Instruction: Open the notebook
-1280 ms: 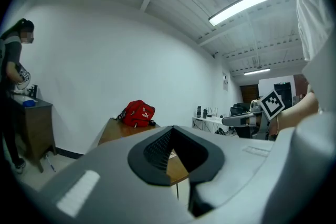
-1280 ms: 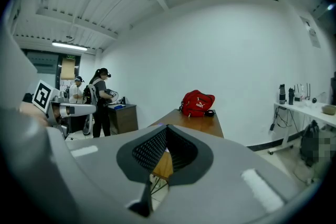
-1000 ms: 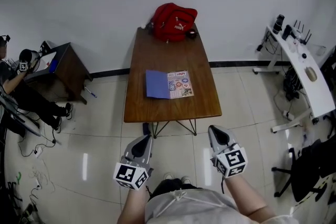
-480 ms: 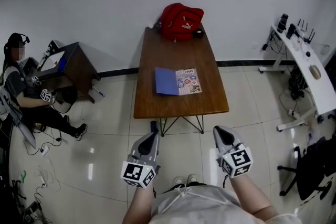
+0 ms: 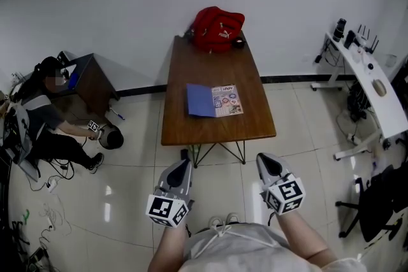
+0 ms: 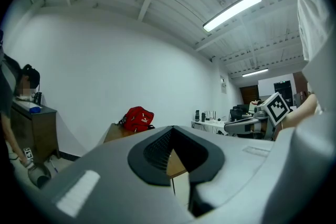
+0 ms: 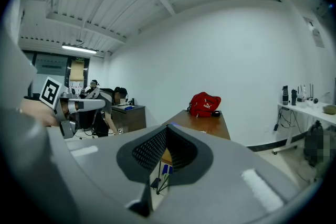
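Note:
The notebook (image 5: 214, 100) lies flat in the middle of the brown table (image 5: 217, 132), showing a blue half on the left and a colourful printed half on the right. Both grippers hover over the floor in front of the table's near edge, well short of the notebook. My left gripper (image 5: 182, 166) (image 6: 172, 127) is shut with nothing in it and points level at the table. My right gripper (image 5: 264, 160) (image 7: 167, 126) is also shut and empty, tilted slightly down. Each gripper view shows the other gripper's marker cube.
A red bag (image 5: 217, 27) (image 6: 137, 118) (image 7: 205, 104) sits at the table's far end by the wall. A person (image 5: 44, 121) crouches on the floor at the left beside a dark cabinet (image 5: 89, 76). A white desk (image 5: 370, 83) and a black chair (image 5: 382, 200) stand at the right.
The person at the left has bent down toward the floor. Both grippers stay shut in front of the table and have hardly shifted.

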`<state>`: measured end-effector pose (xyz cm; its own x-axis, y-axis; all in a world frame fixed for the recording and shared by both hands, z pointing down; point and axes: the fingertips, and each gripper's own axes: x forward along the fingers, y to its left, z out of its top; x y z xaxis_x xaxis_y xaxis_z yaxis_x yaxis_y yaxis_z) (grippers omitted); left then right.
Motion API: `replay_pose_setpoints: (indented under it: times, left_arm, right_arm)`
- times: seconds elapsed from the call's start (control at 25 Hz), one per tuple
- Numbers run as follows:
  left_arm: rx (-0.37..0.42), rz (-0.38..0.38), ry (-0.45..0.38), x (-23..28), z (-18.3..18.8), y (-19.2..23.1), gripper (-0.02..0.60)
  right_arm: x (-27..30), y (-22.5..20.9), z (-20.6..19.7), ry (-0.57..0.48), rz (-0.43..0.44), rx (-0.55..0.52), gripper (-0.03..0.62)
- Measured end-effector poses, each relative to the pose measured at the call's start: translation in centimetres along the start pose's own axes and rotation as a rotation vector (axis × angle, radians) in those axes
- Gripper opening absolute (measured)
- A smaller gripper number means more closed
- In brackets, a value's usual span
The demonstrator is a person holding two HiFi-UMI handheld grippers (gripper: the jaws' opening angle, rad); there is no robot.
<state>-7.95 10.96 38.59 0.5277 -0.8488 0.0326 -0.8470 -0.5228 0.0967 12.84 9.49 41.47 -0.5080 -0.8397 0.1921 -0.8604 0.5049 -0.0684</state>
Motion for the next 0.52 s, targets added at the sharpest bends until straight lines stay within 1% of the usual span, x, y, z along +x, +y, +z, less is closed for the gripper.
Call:
replay_pose_setpoints:
  times: [0.36,0.52]
  left_arm:
    - [0.006,-0.011,0.016,0.47,-0.21,0.44,0.006]
    - [0.006,-0.019,0.010,0.92,0.10,0.48,0.006]
  right_arm:
    - [0.60,-0.19,0.03,0.008,-0.003,-0.022,0.006]
    - [1.01,-0.23,0.11,0.008,0.002,-0.021,0.006]
